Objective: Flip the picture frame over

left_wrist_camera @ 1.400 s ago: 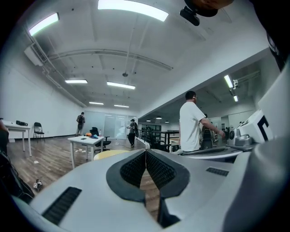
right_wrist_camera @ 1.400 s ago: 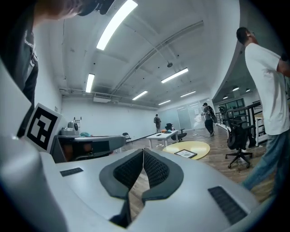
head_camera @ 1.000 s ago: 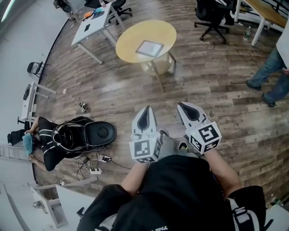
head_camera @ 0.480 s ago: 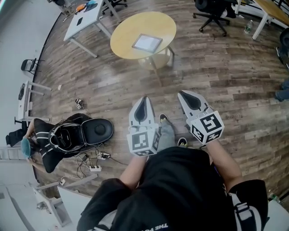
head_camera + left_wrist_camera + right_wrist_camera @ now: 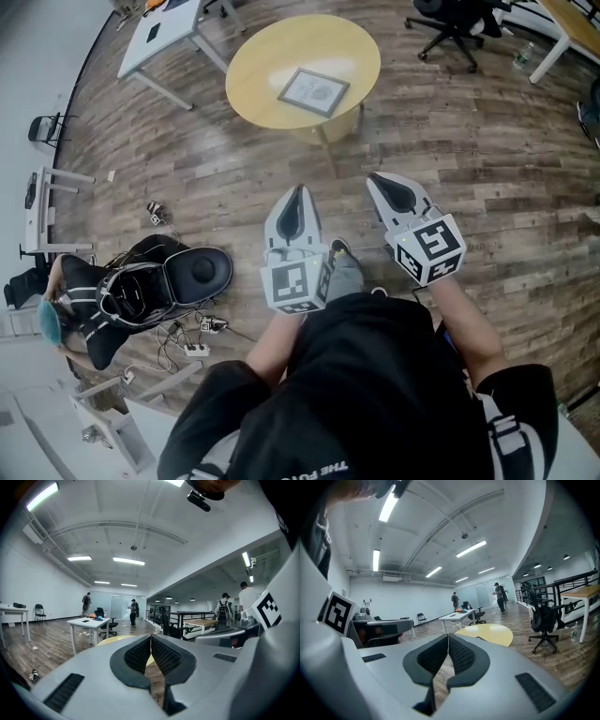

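The picture frame [image 5: 313,92] lies flat on a round yellow table [image 5: 258,66] ahead of me in the head view, its dark border around a pale picture. My left gripper [image 5: 296,194] and right gripper [image 5: 377,179] are held side by side over the wooden floor, well short of the table, both pointing towards it. Each is shut with nothing between its jaws. In the left gripper view the left gripper [image 5: 151,636] has its pads pressed together. The right gripper [image 5: 448,636] looks the same in its own view, with the yellow table [image 5: 487,633] beyond it.
A white desk [image 5: 169,36] stands left of the round table, and a black office chair [image 5: 457,26] to its right. An open black bag [image 5: 159,277] and cables [image 5: 192,339] lie on the floor at my left. People stand far off [image 5: 132,612].
I have walked nearer to the round table: it and the picture frame look larger now. Both grippers have stayed shut and side by side in front of me.
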